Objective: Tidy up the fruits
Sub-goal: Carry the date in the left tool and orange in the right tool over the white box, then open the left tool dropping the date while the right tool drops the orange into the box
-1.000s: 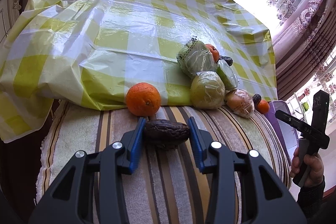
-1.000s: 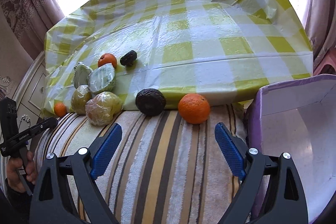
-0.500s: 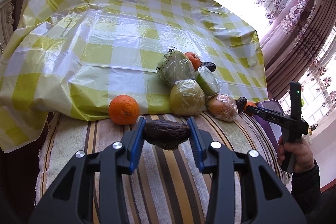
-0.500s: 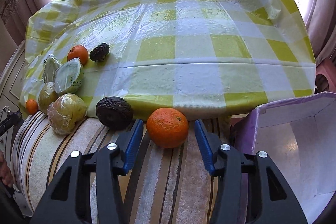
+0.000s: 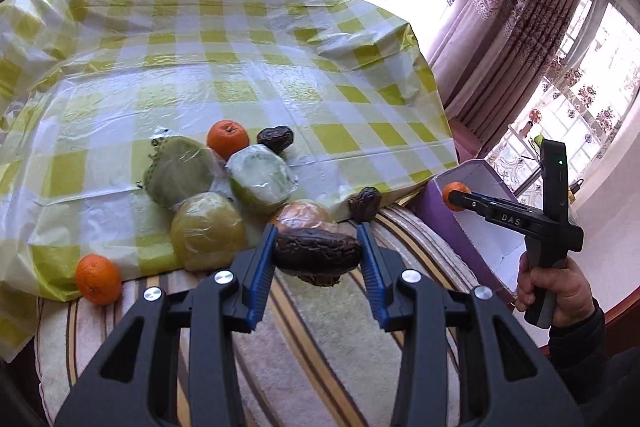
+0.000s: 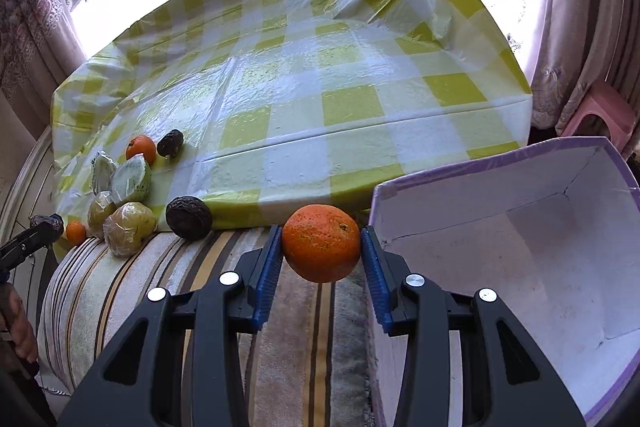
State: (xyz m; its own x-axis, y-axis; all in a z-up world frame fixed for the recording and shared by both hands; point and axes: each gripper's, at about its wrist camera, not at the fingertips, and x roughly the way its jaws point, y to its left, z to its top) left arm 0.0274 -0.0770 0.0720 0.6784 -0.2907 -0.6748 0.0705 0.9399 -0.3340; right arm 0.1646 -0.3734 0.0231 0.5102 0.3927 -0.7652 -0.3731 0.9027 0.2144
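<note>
My left gripper (image 5: 318, 254) is shut on a dark wrinkled avocado (image 5: 316, 254) and holds it above the striped cushion (image 5: 320, 347). My right gripper (image 6: 322, 243) is shut on an orange (image 6: 322, 243), lifted next to the open purple box (image 6: 520, 267). In the left wrist view the right gripper (image 5: 454, 197) shows with that orange over the box (image 5: 472, 227). Several plastic-wrapped green fruits (image 5: 200, 195), small oranges (image 5: 98, 279) and dark fruits (image 5: 364, 203) lie at the cloth's near edge.
A yellow-checked plastic cloth (image 6: 320, 87) covers the surface behind the cushion. Another dark round fruit (image 6: 189, 218) sits at the cloth's edge. A pink stool (image 6: 600, 115) stands at far right. Curtains and windows lie behind.
My right gripper closed on the orange and lifted it toward the purple box. My left gripper, still holding the avocado, moved right past the wrapped fruits.
</note>
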